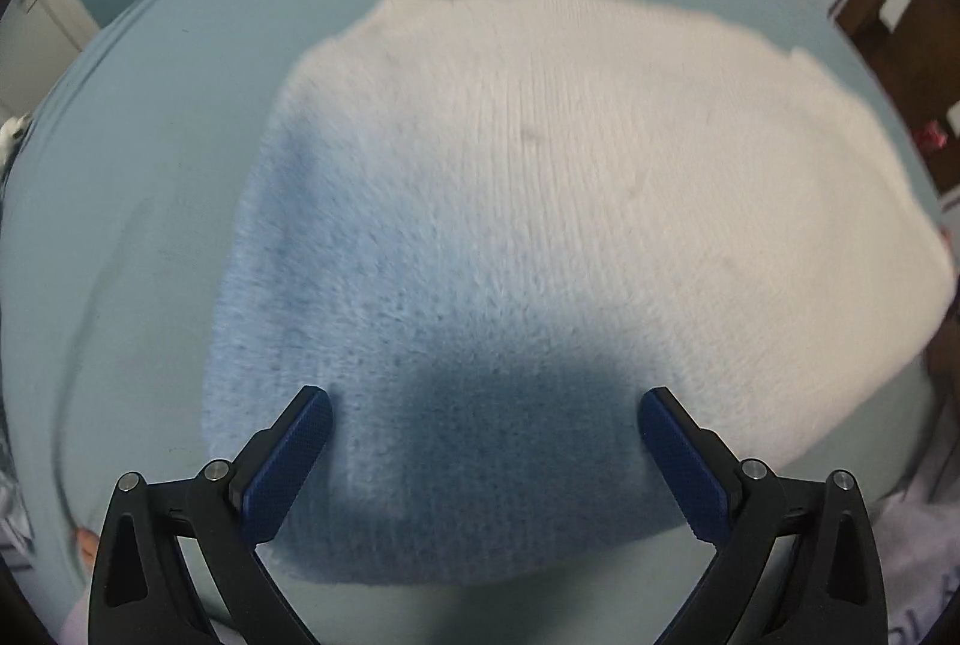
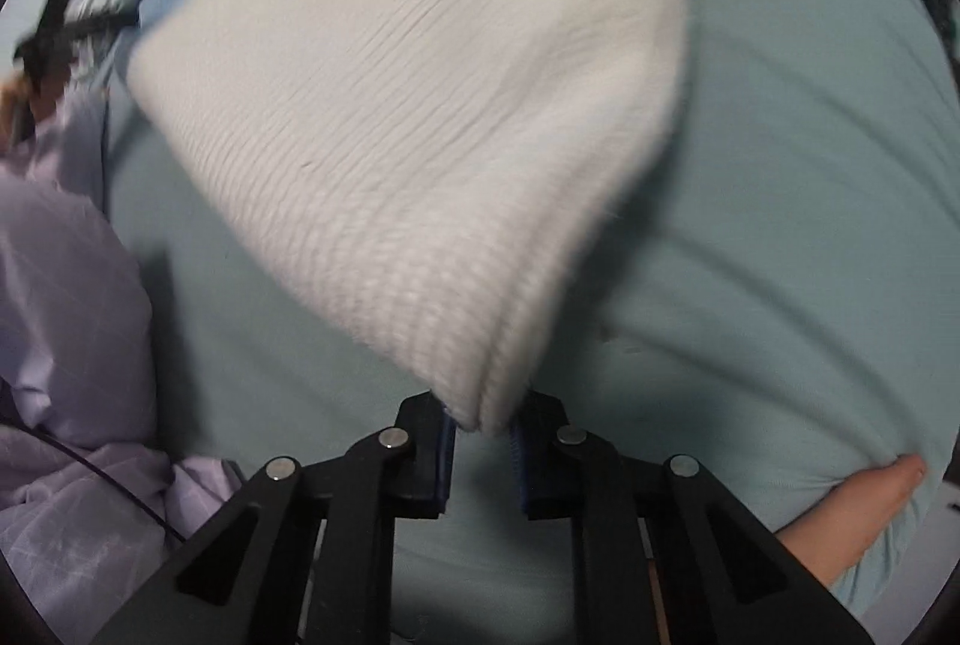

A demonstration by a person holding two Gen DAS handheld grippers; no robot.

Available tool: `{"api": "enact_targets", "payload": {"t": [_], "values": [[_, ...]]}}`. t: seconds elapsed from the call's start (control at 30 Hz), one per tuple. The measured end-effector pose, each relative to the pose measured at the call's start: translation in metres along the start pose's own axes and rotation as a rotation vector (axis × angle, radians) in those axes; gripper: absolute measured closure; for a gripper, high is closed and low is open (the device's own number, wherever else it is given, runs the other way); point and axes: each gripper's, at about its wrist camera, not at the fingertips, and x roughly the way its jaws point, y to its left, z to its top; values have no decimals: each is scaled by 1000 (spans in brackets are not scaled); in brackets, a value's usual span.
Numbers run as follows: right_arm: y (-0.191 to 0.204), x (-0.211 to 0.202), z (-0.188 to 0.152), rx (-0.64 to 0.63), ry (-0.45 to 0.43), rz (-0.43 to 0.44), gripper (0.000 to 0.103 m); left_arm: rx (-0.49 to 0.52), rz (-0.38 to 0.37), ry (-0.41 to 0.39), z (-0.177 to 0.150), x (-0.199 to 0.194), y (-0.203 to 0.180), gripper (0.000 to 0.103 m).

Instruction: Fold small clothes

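Right gripper point(image 2: 483, 420) jaws pinching knit garment point(image 2: 408, 105) corner; left gripper point(image 1: 486, 432) jaws spread, empty

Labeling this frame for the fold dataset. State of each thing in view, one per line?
knit garment: white fading to blue, lying on the sheet under the left claw, one white end pulled up into the right claw.
left claw: open, above the blue end, nothing between its pads.
right claw: shut on the garment's white corner.
teal sheet: spread out, lightly creased.
lilac fabric: crumpled at the side.
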Motion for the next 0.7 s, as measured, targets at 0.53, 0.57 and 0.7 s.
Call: {"api": "enact_targets", "payload": {"t": [0.53, 0.57, 0.7], "values": [[-73, -41, 131, 527, -271, -33, 1, -47, -38, -11, -17, 18, 1, 0], [-79, -33, 143, 563, -259, -26, 1, -49, -35, -15, -17, 18, 1, 0], [-80, 29, 203, 591, -172, -53, 1, -52, -27, -24, -8, 21, 11, 0]]}}
